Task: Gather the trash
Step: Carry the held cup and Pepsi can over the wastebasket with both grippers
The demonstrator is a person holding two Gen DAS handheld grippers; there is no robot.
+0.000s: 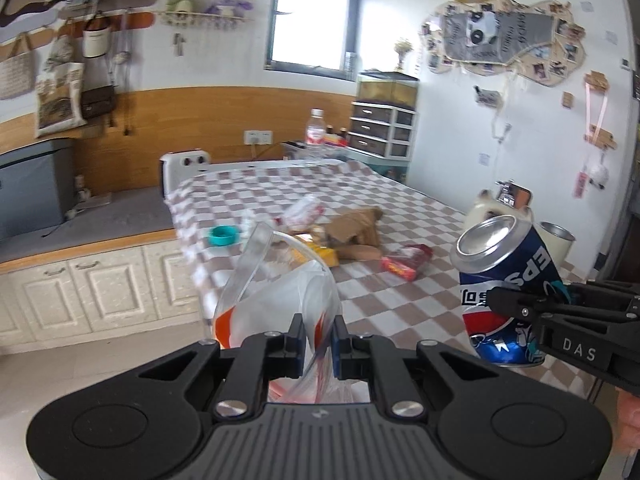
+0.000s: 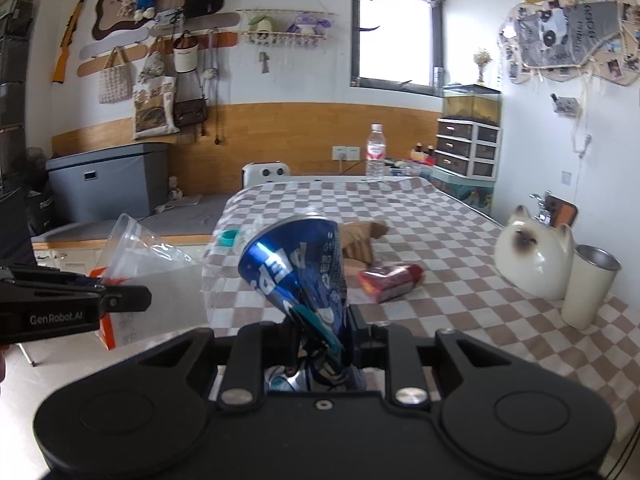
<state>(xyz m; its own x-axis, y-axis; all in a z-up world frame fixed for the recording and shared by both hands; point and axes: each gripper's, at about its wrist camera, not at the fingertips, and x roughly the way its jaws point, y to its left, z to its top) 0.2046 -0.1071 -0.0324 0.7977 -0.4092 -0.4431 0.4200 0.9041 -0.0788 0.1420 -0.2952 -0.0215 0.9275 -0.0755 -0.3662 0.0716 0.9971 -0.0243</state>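
Note:
My left gripper [image 1: 317,334] is shut on the rim of a clear plastic bag [image 1: 276,292] with orange print, held up with its mouth open beside the table's near corner. My right gripper [image 2: 320,330] is shut on a crushed blue Pepsi can [image 2: 298,276], tilted and raised. In the left wrist view that can [image 1: 506,284] hangs to the right of the bag, with the right gripper [image 1: 516,300] coming in from the right edge. On the checkered tablecloth [image 1: 400,208] lie a red wrapper [image 1: 406,262], a yellow packet [image 1: 320,254], crumpled brown paper [image 1: 356,232], a red-white wrapper [image 1: 304,210] and a teal cap [image 1: 224,236].
A water bottle [image 2: 375,152] stands at the table's far end. A white ceramic cat [image 2: 536,254] and a cream cup [image 2: 590,286] sit at the right edge. White cabinets [image 1: 100,284] and a grey box [image 2: 108,180] line the left wall; drawers [image 2: 468,152] stand at the back right.

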